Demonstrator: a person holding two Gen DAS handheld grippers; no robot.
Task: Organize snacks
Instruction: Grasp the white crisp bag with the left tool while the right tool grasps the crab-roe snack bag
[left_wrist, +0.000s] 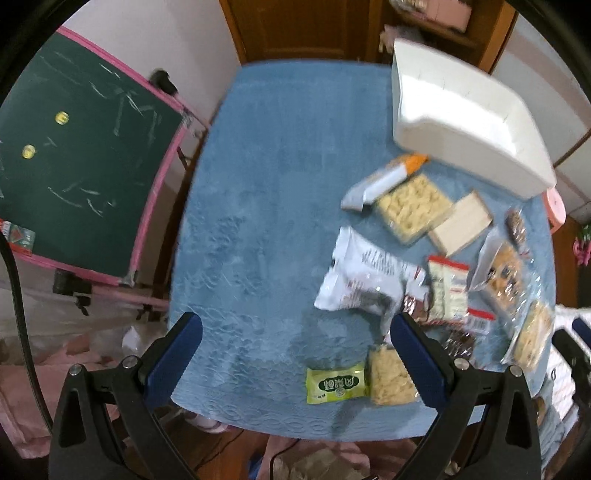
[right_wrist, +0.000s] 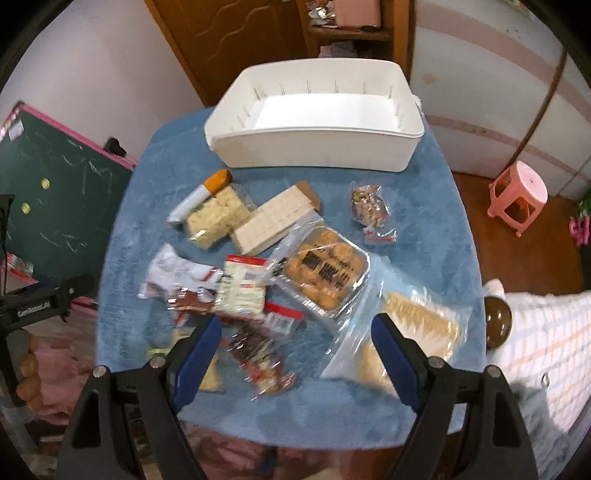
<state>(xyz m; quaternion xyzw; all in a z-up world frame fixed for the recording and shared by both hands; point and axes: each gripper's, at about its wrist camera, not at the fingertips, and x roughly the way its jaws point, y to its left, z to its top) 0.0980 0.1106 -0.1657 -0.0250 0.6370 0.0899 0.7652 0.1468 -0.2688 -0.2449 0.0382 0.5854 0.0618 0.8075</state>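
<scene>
**Nothing Yet Sorted: All Snacks Lying Loose Beside an Empty Bin**

No packet is being held at this moment, and by the look of it the task is being judged as barely begun. The white bin (right_wrist: 314, 122), at the top centre of the right wrist view, is sitting empty on the blue table (right_wrist: 436, 236), and every snack is lying loose below it.

Just under the bin, a packet with an orange end (right_wrist: 207, 192), a bag of pale puffs (right_wrist: 218, 218) and a flat cream box (right_wrist: 275, 221) are being seen side by side. A small bag of nuts (right_wrist: 369, 205) is lying apart toward the right. A clear tray of golden biscuits (right_wrist: 325, 273) is occupying the middle, with a crumpled white wrapper (right_wrist: 173, 273) to its left. A green sachet (left_wrist: 335, 384) is showing at the lower centre of the left wrist view.

The right gripper (right_wrist: 295, 343) is being held with its jaws wide apart over a dark chocolate packet (right_wrist: 258, 358), without contact. The left gripper (left_wrist: 295, 347) is likewise standing open, with nothing clamped, above bare cloth near the green sachet.

Everything is being left to do: each packet is apparently to be picked up and placed in the bin.
</scene>
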